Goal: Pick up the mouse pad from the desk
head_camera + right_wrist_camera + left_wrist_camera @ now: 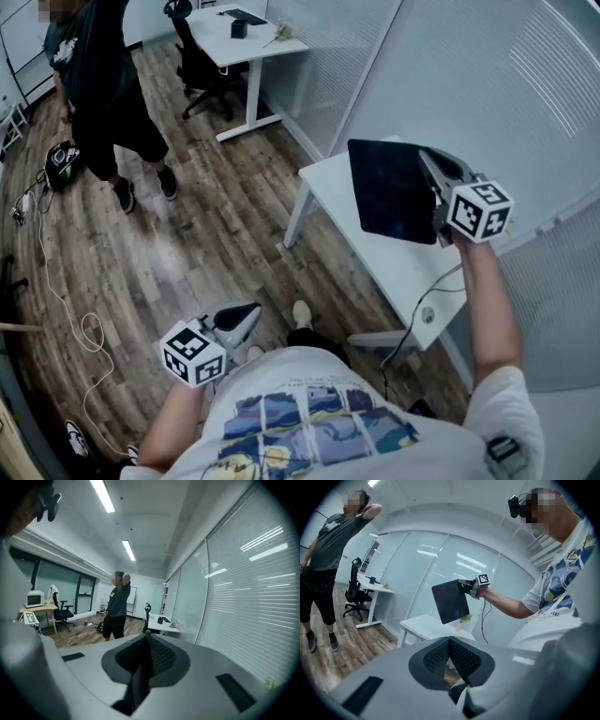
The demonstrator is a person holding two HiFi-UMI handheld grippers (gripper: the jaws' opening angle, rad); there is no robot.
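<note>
Head view: the right tongs clamp the right edge of the mouse pad, held clear above the worktop; the left tongs hang low and near, well apart. Left gripper view: its jaws meet on nothing, the pad far ahead. Right gripper view: jaws pinch the pad's thin edge; a bystander stands far off.

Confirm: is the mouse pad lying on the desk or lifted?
Lifted: the right gripper holds the mouse pad by its edge, clear above the desk.

The mouse pad hides part of the surface beneath it; small items on the far desk are too small to tell; the top edge crops the standing person.
</note>
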